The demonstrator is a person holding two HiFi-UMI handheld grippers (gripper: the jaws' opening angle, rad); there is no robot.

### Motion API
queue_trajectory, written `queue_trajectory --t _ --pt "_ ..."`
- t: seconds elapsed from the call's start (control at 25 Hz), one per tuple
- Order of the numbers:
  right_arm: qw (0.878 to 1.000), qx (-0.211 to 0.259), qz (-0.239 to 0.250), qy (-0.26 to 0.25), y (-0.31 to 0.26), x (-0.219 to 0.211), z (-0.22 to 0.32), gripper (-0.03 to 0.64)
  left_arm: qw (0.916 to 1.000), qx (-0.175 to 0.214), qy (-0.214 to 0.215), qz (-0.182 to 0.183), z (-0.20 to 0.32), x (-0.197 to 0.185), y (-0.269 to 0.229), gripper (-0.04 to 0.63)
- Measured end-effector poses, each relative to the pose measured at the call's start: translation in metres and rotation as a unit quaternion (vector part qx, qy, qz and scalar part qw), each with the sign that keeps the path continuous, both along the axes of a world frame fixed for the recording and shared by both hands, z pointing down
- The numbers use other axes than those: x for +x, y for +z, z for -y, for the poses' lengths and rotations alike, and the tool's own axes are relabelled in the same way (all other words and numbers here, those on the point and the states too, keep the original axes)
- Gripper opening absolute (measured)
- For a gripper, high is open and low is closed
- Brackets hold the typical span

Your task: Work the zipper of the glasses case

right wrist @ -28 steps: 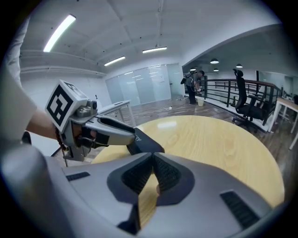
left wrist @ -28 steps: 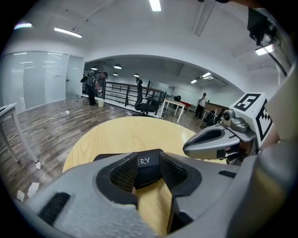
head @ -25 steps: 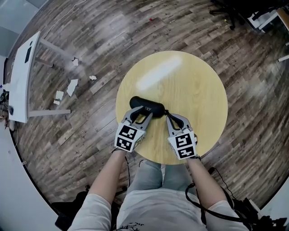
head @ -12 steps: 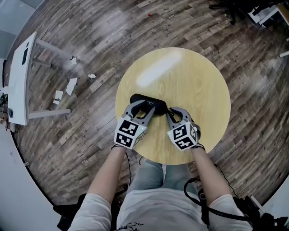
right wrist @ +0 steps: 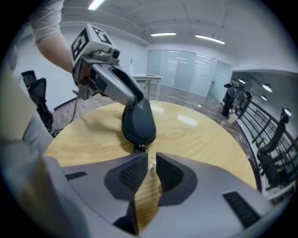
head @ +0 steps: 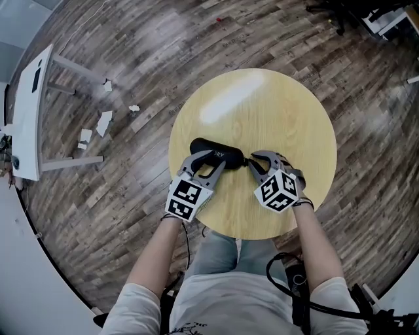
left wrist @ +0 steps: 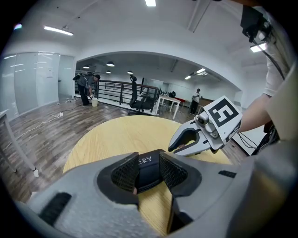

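Observation:
A black zippered glasses case (head: 213, 152) lies on the round yellow table (head: 275, 118), left of its middle. My left gripper (head: 208, 161) is shut across the case's near side; in the left gripper view both pads press on the case (left wrist: 149, 169). My right gripper (head: 251, 161) sits at the case's right end. In the right gripper view its jaws (right wrist: 149, 162) stand a narrow gap apart, and the small zipper pull (right wrist: 139, 148) lies just ahead of the tips, not between them. The case (right wrist: 138, 118) stretches away from that gripper, with the left gripper (right wrist: 132, 95) clamped on its far part.
A white desk (head: 29, 111) stands on the wooden floor at the left, with paper scraps (head: 98, 127) beside it. A black office chair (head: 334, 16) is at the top right. The table's edge runs close under both grippers.
My right gripper has swung to the right, its marker cube now further right and turned, while its tips stay at the case's zipper end. The left gripper and the case have not moved.

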State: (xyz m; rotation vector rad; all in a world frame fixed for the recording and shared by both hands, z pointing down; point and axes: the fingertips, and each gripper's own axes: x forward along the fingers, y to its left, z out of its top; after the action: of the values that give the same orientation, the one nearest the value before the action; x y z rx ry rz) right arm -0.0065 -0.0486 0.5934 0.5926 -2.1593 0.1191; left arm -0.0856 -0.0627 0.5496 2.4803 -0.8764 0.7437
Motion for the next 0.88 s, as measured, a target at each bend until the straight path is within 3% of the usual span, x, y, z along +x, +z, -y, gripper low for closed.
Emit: queue_trajectory --t 0.12,0.4,0.72,0.88 --pt "0.998 0.01 -0.021 -0.058 0.004 -0.011 -0.008 0.052 0.9999 -0.007 -0.009 -0.003 -0.01 -0.004 0.004 0.129" --pt "0.992 -0.005 -0.03 -0.125 0.007 -0.016 -0.013 0.052 0.9999 -0.012 -0.008 -0.001 -0.021 -0.004 0.007 0.129" --pt "0.955 -0.065 -0.086 -0.275 0.01 -0.021 -0.02 0.054 0.9999 -0.011 -0.007 -0.001 -0.02 -0.003 0.007 0.13" --pt "0.943 -0.092 -0.1 -0.304 0.011 -0.025 -0.02 0.052 0.9998 -0.013 -0.013 -0.006 -0.017 -0.005 0.006 0.129"
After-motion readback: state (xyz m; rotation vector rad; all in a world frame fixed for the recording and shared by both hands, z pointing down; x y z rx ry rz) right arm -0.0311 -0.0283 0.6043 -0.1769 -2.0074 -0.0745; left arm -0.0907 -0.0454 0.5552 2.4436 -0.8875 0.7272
